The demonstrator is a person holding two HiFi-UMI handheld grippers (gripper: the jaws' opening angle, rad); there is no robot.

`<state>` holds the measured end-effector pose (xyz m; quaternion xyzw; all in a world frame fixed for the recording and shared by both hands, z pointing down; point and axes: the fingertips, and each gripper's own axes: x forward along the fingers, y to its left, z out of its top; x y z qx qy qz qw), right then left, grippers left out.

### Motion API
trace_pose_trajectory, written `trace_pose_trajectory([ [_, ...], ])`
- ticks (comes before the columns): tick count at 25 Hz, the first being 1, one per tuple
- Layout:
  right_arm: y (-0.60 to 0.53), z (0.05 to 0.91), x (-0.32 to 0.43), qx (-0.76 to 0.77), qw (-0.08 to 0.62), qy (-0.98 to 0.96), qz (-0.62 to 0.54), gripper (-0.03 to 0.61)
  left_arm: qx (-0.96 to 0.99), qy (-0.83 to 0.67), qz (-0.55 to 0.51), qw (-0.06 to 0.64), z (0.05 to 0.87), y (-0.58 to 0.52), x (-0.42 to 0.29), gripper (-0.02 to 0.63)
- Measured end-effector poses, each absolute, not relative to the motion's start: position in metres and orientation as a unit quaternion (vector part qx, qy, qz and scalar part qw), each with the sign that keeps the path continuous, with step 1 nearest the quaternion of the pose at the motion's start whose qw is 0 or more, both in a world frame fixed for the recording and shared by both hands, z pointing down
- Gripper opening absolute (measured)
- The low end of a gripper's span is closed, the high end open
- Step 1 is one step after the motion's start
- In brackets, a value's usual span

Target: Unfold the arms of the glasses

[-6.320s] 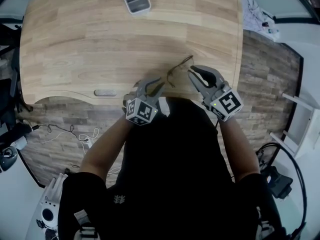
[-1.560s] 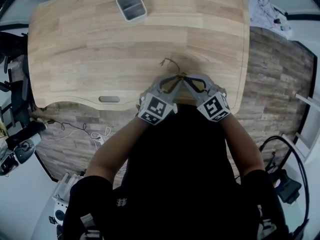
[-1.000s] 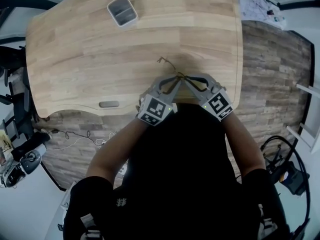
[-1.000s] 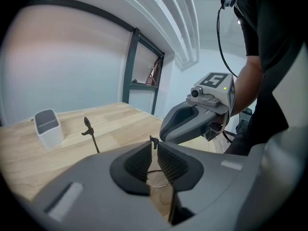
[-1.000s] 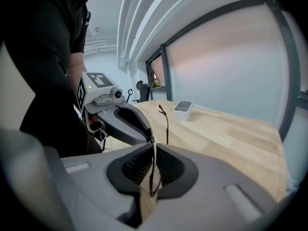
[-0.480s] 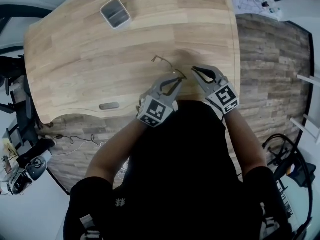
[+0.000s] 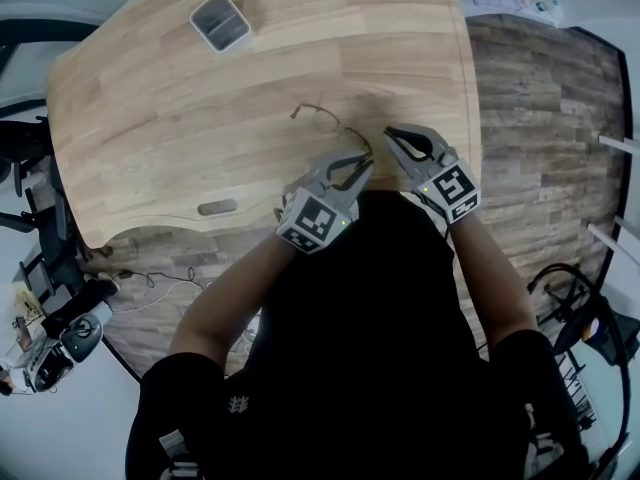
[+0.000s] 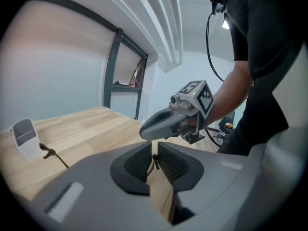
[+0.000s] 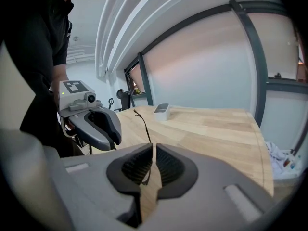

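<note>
Two claws are working on one pair of glasses, which is sitting on or just over the near part of the tabletop, right in front of the person. The right claw is clenching one thin arm between almost-touching pads, so swinging that arm out seems to be the step in hand. The left claw has just been easing apart; a temple tip is standing in its narrow gap, apparently unpressed. Next, the right claw is likely needing to draw its arm outward gently while the left is re-gripping to steady the frame.
</note>
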<state>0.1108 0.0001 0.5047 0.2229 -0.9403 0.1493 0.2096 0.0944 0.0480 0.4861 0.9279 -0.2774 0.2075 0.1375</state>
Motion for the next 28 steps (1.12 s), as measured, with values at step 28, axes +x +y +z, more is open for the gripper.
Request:
trace_pose_trajectory([
  [28,0.012,0.498,0.153,0.277,0.18,-0.929,0.166,0.021,0.938,-0.305,0.147,0.071,0.409,0.029,0.104,0.058],
])
